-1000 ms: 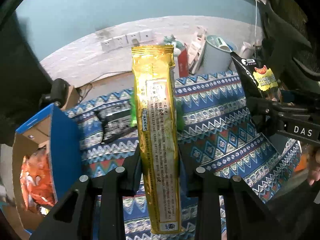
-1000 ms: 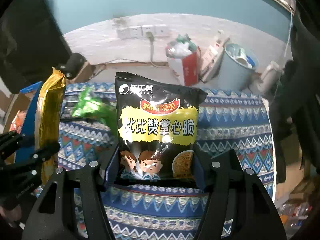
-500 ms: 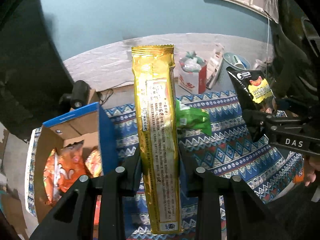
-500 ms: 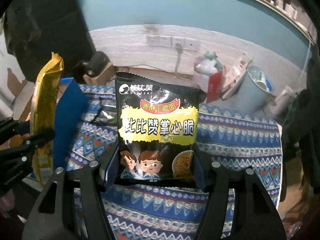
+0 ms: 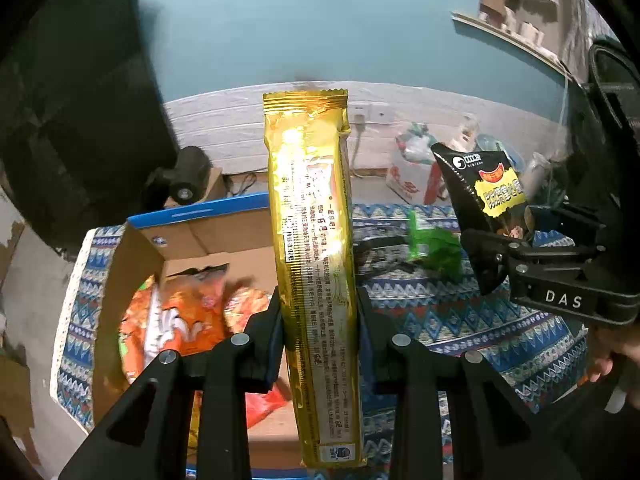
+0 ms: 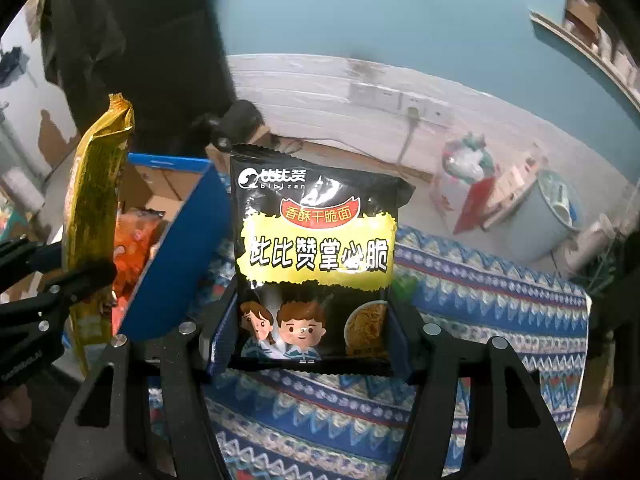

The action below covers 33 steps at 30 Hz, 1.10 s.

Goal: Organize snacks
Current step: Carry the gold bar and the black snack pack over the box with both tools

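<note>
My left gripper (image 5: 318,316) is shut on a long gold snack packet (image 5: 312,240), held upright above the right part of an open cardboard box (image 5: 208,236) with blue flaps. The box holds orange snack bags (image 5: 176,320). My right gripper (image 6: 316,320) is shut on a black crispy-noodle packet (image 6: 316,248), held upright above the patterned cloth, right of the box (image 6: 176,256). The gold packet (image 6: 96,208) shows at the left of the right wrist view, and the black packet (image 5: 480,188) at the right of the left wrist view. A green snack packet (image 5: 432,244) lies on the cloth.
A blue patterned cloth (image 6: 480,300) covers the table. Glasses (image 5: 380,248) lie near the green packet. Beyond the table are a pale bin (image 6: 548,216), a red-and-white carton (image 5: 412,176) and wall sockets (image 6: 400,100). A dark object (image 5: 184,180) stands behind the box.
Both grippers have moved left with their packets. The cardboard box has come from the left edge to under the gold packet, and the green packet has shifted right in the left view.
</note>
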Each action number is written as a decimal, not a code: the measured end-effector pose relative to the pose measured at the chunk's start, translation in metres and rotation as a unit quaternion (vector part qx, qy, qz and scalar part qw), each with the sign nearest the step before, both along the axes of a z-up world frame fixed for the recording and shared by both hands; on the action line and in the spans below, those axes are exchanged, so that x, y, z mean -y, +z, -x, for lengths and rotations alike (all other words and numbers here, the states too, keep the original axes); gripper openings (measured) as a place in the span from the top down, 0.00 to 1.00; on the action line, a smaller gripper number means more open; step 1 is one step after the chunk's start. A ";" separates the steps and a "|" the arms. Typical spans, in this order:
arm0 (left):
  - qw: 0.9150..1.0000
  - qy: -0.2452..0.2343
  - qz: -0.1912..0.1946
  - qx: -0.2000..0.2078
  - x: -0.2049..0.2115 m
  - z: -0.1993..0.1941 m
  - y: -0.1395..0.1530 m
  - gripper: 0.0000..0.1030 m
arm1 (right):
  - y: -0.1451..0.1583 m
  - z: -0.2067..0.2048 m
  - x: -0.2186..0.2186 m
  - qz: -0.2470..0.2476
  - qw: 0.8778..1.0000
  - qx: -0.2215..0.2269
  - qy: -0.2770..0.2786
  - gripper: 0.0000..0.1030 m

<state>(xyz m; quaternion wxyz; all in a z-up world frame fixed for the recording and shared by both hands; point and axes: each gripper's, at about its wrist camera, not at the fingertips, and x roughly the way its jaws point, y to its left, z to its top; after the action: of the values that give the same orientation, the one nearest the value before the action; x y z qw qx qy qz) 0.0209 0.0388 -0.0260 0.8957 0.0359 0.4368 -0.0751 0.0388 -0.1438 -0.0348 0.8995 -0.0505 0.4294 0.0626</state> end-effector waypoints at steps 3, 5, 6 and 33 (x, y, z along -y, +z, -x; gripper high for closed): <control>1.000 0.015 0.002 0.001 -0.019 0.000 0.001 0.69 | 0.002 -0.008 -0.016 -0.001 1.000 0.001 0.009 0.39; 1.000 0.024 0.003 0.000 -0.030 0.000 0.002 0.69 | 0.003 -0.013 -0.028 -0.006 1.000 0.002 0.016 0.39; 1.000 0.028 0.003 0.001 -0.036 0.000 0.003 0.69 | 0.004 -0.016 -0.035 -0.008 1.000 0.003 0.020 0.39; 0.991 0.131 0.008 -0.032 -0.145 -0.015 -0.018 0.69 | -0.024 -0.063 -0.161 0.002 0.994 -0.027 0.105 0.39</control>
<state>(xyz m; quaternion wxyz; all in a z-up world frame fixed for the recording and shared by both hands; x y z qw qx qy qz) 0.0359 0.1835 -0.0442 0.8834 -0.0316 0.4659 0.0382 0.1023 0.0175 -0.0590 0.8761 -0.0952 0.4455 0.1577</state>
